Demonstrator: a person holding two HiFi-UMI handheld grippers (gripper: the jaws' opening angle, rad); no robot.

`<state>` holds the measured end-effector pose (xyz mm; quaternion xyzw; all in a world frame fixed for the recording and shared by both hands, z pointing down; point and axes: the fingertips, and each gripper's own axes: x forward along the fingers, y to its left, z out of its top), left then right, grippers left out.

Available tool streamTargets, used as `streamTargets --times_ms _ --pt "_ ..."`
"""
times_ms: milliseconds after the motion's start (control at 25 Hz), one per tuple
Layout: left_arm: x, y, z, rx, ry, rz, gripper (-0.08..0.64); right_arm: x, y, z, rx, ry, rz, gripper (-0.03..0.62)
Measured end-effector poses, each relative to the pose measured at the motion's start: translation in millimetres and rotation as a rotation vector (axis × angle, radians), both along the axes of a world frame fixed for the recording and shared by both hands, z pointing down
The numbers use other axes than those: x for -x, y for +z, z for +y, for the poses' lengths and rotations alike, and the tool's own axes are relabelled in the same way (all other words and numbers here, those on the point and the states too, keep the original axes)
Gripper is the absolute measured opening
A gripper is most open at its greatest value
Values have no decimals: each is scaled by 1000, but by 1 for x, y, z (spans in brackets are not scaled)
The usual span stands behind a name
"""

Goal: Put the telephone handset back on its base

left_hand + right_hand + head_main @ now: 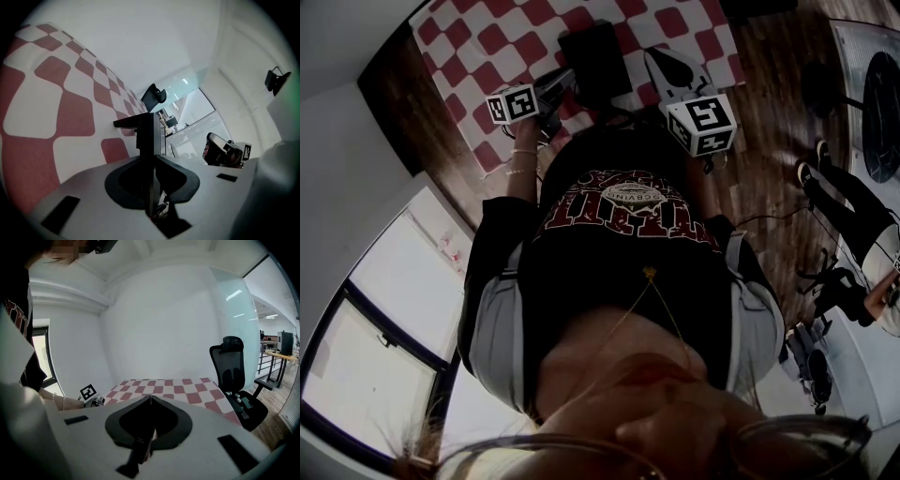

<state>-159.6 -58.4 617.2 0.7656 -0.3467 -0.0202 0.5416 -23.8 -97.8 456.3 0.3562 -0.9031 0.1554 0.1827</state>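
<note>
In the head view a black boxy thing [595, 61], likely the telephone, lies on the red-and-white checked cloth [487, 42]; I cannot tell handset from base. My left gripper [567, 82] is just left of it and my right gripper [656, 54] just right. In the left gripper view the jaws of my left gripper [152, 157] are shut, and a black slab [143, 129] stands right at their tips; contact is unclear. The right gripper view shows my right gripper [150, 397] shut and holding nothing, above the checked cloth [164, 385].
The person's torso fills the middle of the head view. A black office chair [234, 376] stands to the right of the table. Dark wood floor [769, 103] lies to the right, with another person's legs [853, 202] there. A window [384, 309] is at the lower left.
</note>
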Motion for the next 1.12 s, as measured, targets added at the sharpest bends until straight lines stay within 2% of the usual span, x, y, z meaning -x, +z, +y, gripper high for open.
streamTargets --times_ms 280,480,680,880,1120 --pt "-1 -6 -2 -9 -4 -86 71 5 0 1 0 -31 3 20" --pt "-2 1 3 -16 -9 -219 71 5 2 0 4 -59 10 20" --pt "-1 -5 1 -43 -43 -311 72 8 4 -1 8 -95 12 20" --pt "0 2 6 -29 -67 -369 72 9 7 -3 11 -127 17 20" --pt "4 -10 5 -69 -110 -435 71 11 11 -5 13 -164 24 20"
